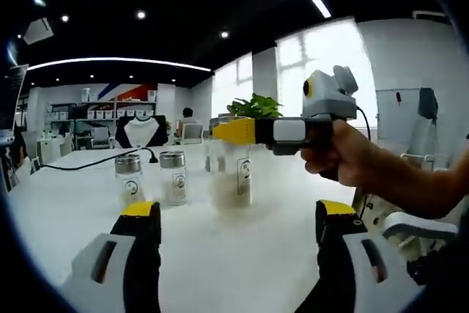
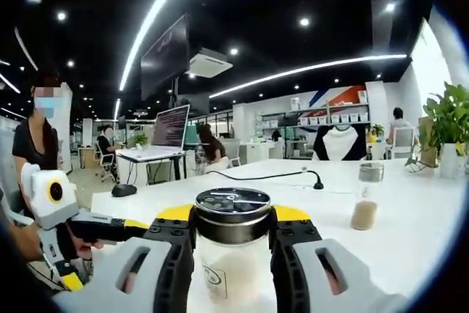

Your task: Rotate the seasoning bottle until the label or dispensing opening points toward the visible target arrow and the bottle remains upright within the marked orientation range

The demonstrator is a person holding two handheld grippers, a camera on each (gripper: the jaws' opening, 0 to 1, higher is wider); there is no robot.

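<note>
Right tongs (image 2: 233,254) clamped the seasoning bottle (image 2: 231,251) under its lid; left tongs (image 1: 238,229) gaped empty; careless twisting could tip it

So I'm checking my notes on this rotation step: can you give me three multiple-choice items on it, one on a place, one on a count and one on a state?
1. Where is the seasoning bottle?
A. Lying on a shelf
B. Between the right gripper's jaws
C. On the floor

2. How many small shakers stand on the table left of it in the left gripper view?
A. None
B. Five
C. Two

3. How do the left gripper's jaws stand?
A. Open, holding nothing
B. Shut on a shaker
C. Shut on the cable

Answers:
1 B: the right gripper is clamped on the seasoning bottle just under its dark lid.
2 C: one small shaker and a second stand side by side on the table.
3 A: the left gripper shows bare table between its yellow tips.
</note>
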